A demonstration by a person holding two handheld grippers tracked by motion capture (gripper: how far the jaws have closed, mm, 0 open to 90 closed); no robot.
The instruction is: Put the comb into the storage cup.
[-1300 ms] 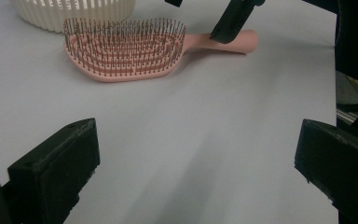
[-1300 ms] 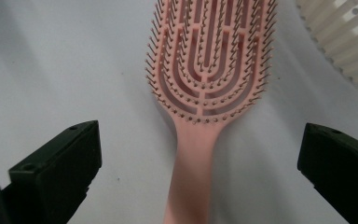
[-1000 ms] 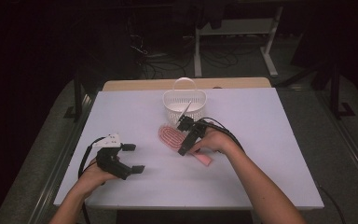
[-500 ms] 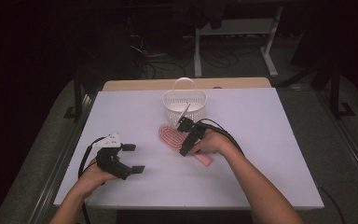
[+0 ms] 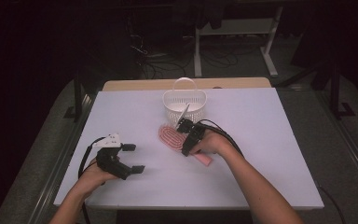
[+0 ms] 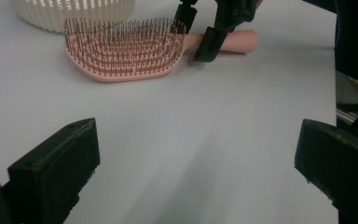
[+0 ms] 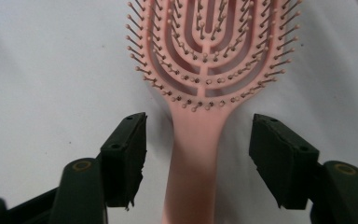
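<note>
The right gripper [image 7: 198, 154] straddled the pink hairbrush [image 7: 205, 70] at its handle, jaws just closing but still clear of it. The left gripper [image 5: 133, 158] stood spread, well short of the brush.

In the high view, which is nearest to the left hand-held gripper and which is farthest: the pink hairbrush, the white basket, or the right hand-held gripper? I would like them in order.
From the left hand-held gripper:
1. Pink hairbrush, lying flat on the table, toward the middle.
2. Right hand-held gripper, over the brush handle; nearly as close, a near tie.
3. White basket, at the far middle.

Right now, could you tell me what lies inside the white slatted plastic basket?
Nothing can be made out inside the white slatted plastic basket; the high view shows pale interior, but its near wall and handle cover the bottom.
</note>
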